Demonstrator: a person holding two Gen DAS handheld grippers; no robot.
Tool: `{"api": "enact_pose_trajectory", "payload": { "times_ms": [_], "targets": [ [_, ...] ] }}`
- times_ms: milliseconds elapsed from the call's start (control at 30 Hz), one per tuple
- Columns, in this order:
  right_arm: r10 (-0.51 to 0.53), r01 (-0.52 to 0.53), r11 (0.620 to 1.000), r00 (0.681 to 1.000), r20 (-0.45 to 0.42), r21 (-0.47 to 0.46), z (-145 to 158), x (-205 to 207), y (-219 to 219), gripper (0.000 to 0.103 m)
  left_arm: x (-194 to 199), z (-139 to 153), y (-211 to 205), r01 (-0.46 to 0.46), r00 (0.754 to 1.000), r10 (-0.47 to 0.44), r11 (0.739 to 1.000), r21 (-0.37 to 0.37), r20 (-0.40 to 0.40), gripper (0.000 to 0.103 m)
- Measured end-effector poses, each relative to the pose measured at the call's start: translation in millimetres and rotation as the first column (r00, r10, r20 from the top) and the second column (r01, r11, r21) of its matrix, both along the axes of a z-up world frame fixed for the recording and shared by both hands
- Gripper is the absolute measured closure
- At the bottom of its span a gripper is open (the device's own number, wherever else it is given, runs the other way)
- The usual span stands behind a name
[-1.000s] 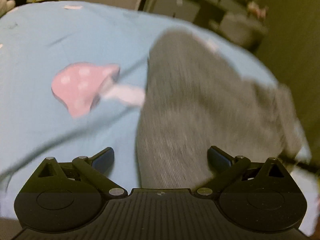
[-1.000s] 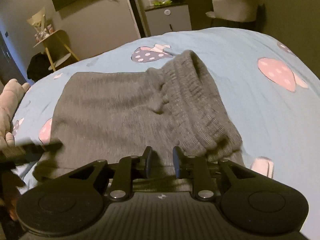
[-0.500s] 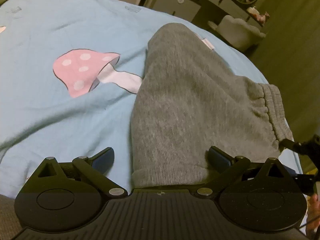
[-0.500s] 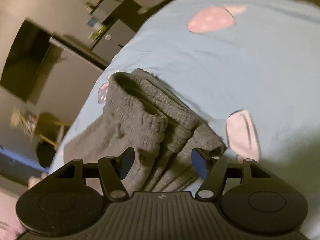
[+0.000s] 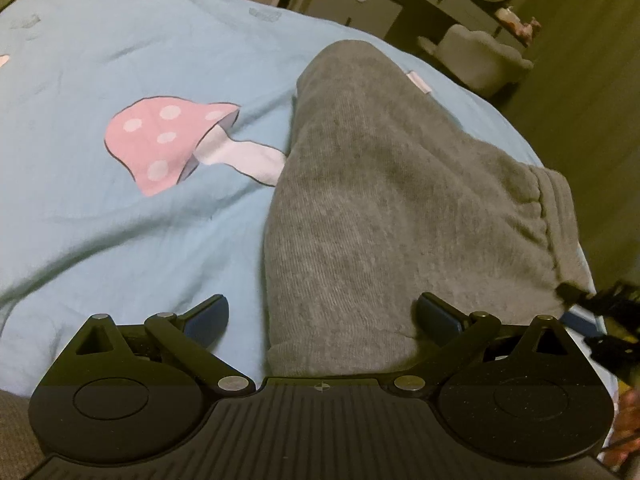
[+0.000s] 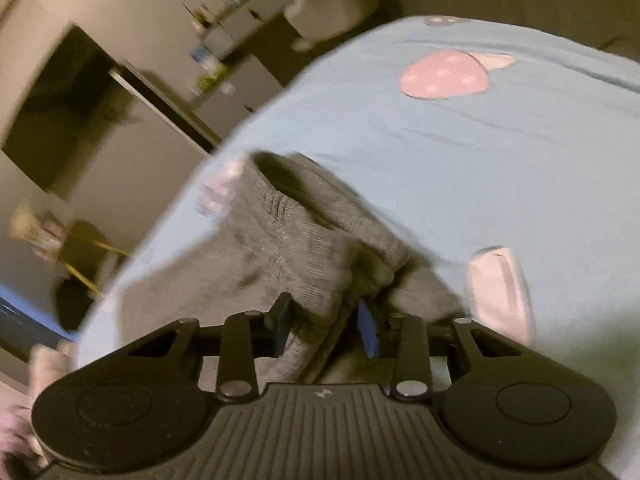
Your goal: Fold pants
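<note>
Grey knit pants (image 5: 400,200) lie folded on a light blue bedsheet (image 5: 120,240). My left gripper (image 5: 322,308) is open wide, its fingers straddling the near folded edge of the pants without pressing on it. At the right edge of the left wrist view the right gripper (image 5: 592,308) shows at the elastic waistband corner. In the blurred right wrist view, my right gripper (image 6: 324,320) has the bunched waistband (image 6: 296,240) between its blue pads. Its jaws are closing and the cloth fills the gap.
The sheet carries pink mushroom prints (image 5: 168,140) (image 6: 444,76). Beyond the bed stand a grey dresser (image 5: 360,4), a pale padded chair (image 5: 476,56) and a dark wall screen (image 6: 60,108). The bed drops off just right of the waistband.
My right gripper let go of the cloth, opened, rolled over and now closes around the bunched waistband. The left gripper stays open at the near fold, hardly moved.
</note>
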State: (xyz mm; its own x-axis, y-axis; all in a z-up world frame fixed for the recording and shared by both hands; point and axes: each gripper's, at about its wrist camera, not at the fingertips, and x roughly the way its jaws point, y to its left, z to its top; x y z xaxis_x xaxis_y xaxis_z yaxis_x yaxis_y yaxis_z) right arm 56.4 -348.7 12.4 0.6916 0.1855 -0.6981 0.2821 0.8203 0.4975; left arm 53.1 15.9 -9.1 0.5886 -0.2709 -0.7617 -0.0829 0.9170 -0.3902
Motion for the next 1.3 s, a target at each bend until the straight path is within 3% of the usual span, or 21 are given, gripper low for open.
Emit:
{"api": "enact_pose_trajectory", "payload": {
  "times_ms": [167,233,333,500,600,733,800,933,1033,1133,1233,1300],
  "targets": [
    [0.074,-0.075,0.997,0.997,-0.027,-0.019,7,8,-6,0.056,1,7,11,0.017,1.0,-0.018,0.999,-0.029,-0.012,0.001],
    [0.105,-0.106,0.991,0.994,-0.011,-0.077,15,9,-11,0.039,-1,16,21,0.02,1.0,-0.019,0.997,-0.077,0.009,0.001],
    [0.143,-0.137,0.98,0.989,0.034,-0.143,30,14,-21,0.034,5,26,36,0.034,0.999,-0.028,0.991,-0.133,0.043,0.001],
    [0.285,-0.285,0.958,0.958,0.019,-0.011,27,67,-28,0.028,49,17,32,0.137,0.989,-0.145,0.971,-0.196,-0.028,0.001],
    [0.333,-0.334,0.942,0.942,-0.037,-0.026,16,96,-19,0.027,79,3,25,0.159,0.981,-0.177,0.967,-0.201,-0.077,0.001],
    [0.37,-0.367,0.929,0.925,-0.089,0.047,-1,124,-30,0.014,110,-18,24,0.168,0.963,-0.226,0.93,-0.328,-0.146,0.001],
    [0.395,-0.382,0.916,0.912,-0.111,0.121,-15,134,-39,0.013,120,-20,22,0.177,0.961,-0.236,0.923,-0.34,-0.14,0.001],
    [0.383,-0.356,0.911,0.918,-0.104,0.211,-36,147,-37,0.015,138,-23,14,0.203,0.961,-0.253,0.92,-0.336,-0.111,0.0],
    [0.379,-0.363,0.917,0.922,-0.079,0.164,-36,146,-20,0.03,148,-28,12,0.195,0.964,-0.244,0.918,-0.347,-0.103,0.0],
    [0.419,-0.409,0.902,0.906,-0.058,0.135,-25,141,-14,0.038,150,-27,16,0.177,0.969,-0.23,0.902,-0.394,-0.092,0.0],
    [0.442,-0.431,0.891,0.895,-0.059,0.142,-20,139,-17,0.037,149,-30,20,0.229,0.963,-0.268,0.88,-0.416,-0.037,0.002],
    [0.442,-0.429,0.893,0.893,-0.089,0.132,-23,143,-12,0.029,150,-38,21,0.215,0.968,-0.25,0.88,-0.423,-0.029,0.002]
  ]
}}
